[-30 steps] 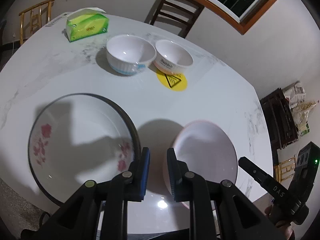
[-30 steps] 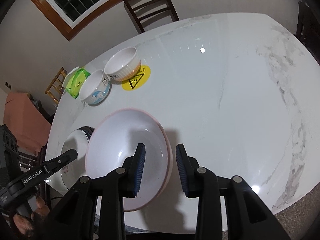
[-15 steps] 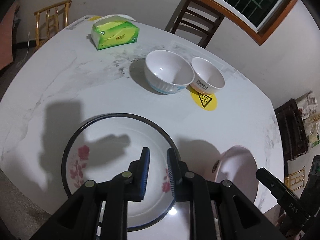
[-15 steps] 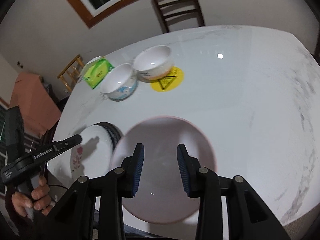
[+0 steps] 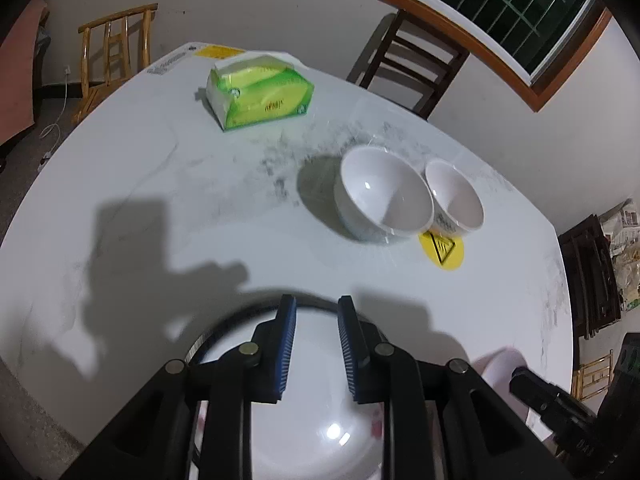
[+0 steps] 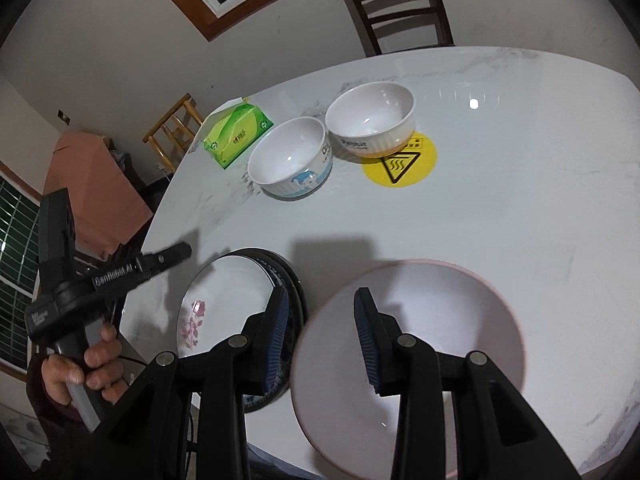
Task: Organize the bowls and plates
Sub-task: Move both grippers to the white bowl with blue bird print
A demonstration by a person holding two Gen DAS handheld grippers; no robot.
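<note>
A white plate with pink flowers and a dark rim (image 5: 320, 420) (image 6: 224, 292) lies near the table's front edge. My left gripper (image 5: 316, 308) hovers over its far rim; its jaws are opening and nothing is pressed between the pads. A pale pink plate (image 6: 420, 340) (image 5: 496, 368) lies to the right of it. My right gripper (image 6: 320, 304) stands open astride that plate's left rim, its pads apart from it. Two white bowls, one with a blue figure (image 6: 288, 160) (image 5: 384, 196) and one with an orange base (image 6: 370, 120) (image 5: 454, 200), sit side by side farther back.
A yellow round warning sticker (image 6: 400, 160) (image 5: 442, 250) lies by the bowls. A green tissue pack (image 5: 260, 96) (image 6: 236, 134) rests at the far left of the marble table (image 5: 120, 168). A dark chair (image 5: 408, 64) and a wooden chair (image 5: 112, 48) stand behind.
My left gripper has moved left from the gap between the plates to over the flowered plate, and its jaws stand slightly wider. My right gripper has crossed the pink plate from its right rim to its left rim.
</note>
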